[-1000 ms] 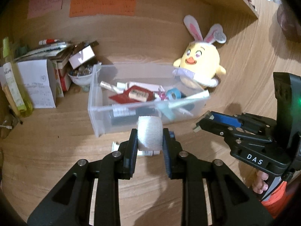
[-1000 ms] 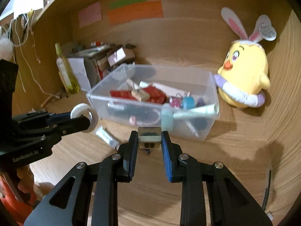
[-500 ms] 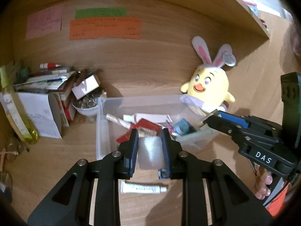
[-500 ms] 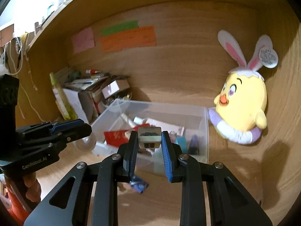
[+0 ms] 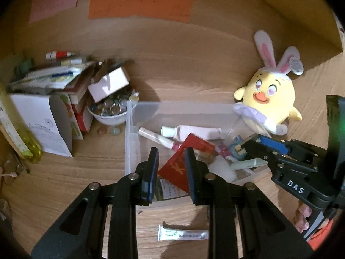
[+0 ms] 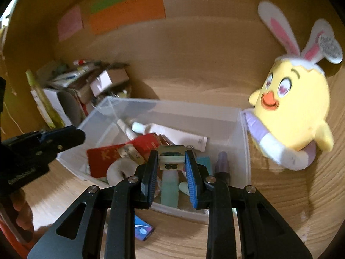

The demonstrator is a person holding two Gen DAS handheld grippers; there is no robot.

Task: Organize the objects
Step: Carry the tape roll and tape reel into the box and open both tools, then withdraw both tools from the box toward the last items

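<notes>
The right hand-held gripper points down over the clear bin, clamped on a mahjong tile. The left hand-held gripper hangs over the bin's near edge, jaws apart and empty. A plush chick stands beside the bin, and a small tube lies on the bench.

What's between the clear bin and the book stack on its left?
A white bowl of glass marbles stands there, with a few loose marbles on the desk in front of it. The left wrist view shows it best.
</notes>
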